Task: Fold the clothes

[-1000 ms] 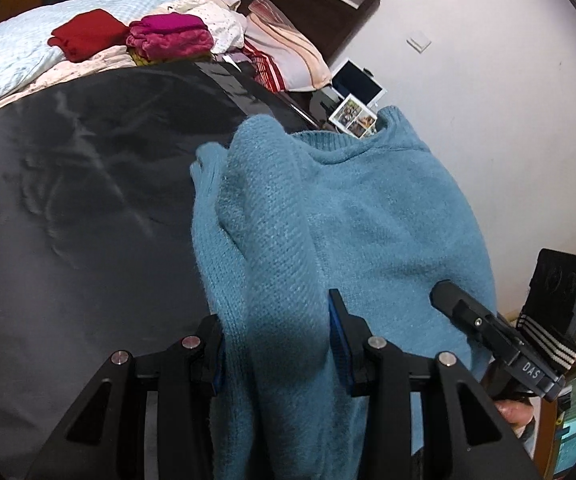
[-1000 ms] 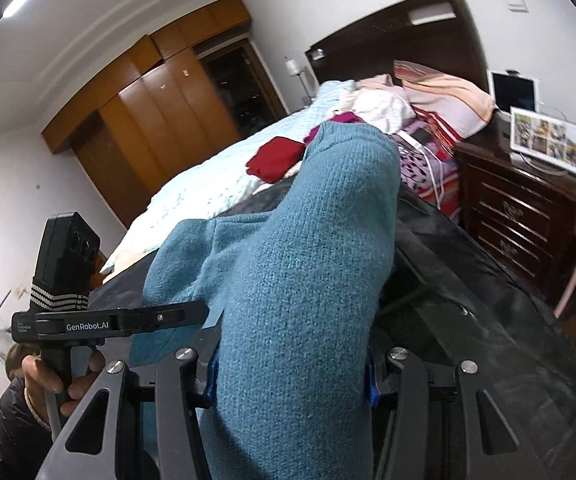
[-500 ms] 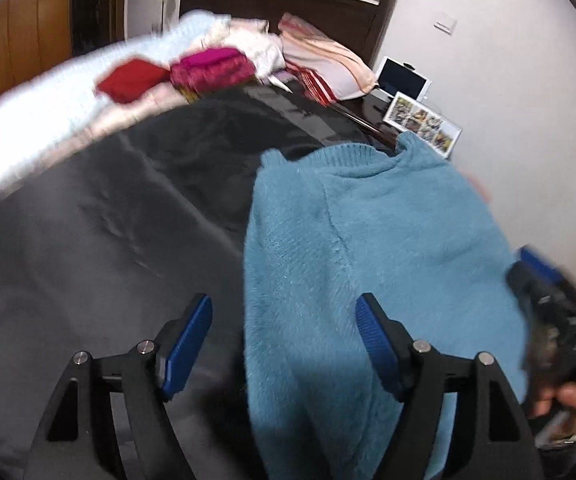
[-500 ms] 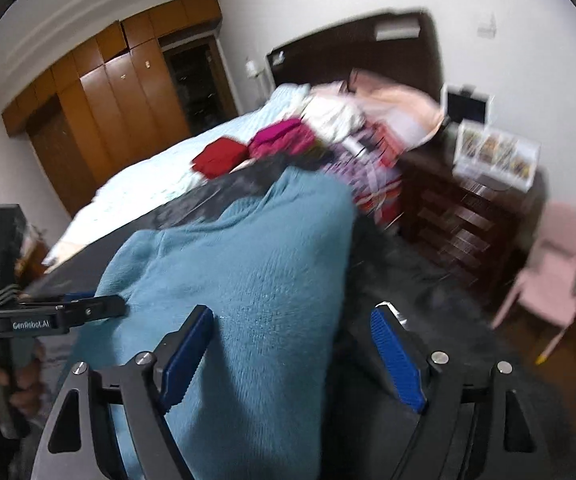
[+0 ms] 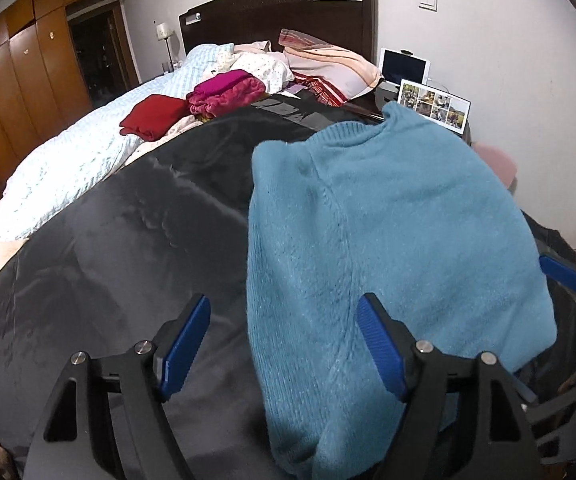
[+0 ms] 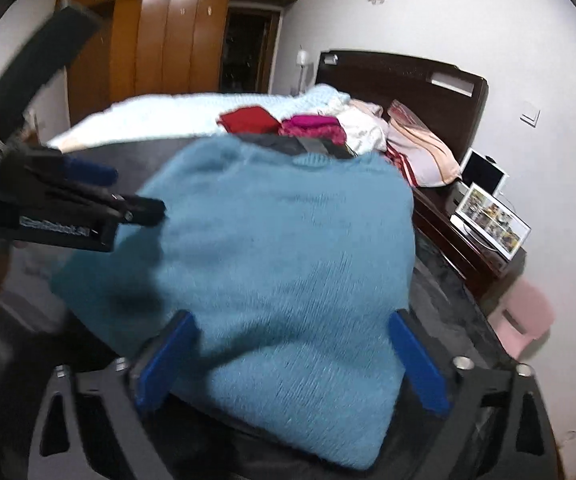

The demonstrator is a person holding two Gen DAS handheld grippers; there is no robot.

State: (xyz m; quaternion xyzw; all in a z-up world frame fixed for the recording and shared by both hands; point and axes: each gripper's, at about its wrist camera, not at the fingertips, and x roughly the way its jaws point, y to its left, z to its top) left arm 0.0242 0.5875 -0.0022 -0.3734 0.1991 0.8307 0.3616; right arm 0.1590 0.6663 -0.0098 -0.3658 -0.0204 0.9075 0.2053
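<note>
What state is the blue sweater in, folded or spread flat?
Folded: the blue sweater lies on the dark blanket as a compact block, sleeves tucked out of sight.

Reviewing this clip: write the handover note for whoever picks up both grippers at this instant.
Left gripper: open, holding nothing, at the sweater's near left edge.
Right gripper: open, holding nothing, at its near edge.
Blue sweater: lying on the dark blanket, collar toward the headboard, sides look tucked in, nothing gripping it.
Red garment and magenta garment sit folded farther up the bed.
Done: apparently the side folds.
Left: probably fold the sweater in half, then set it with the others.
</note>
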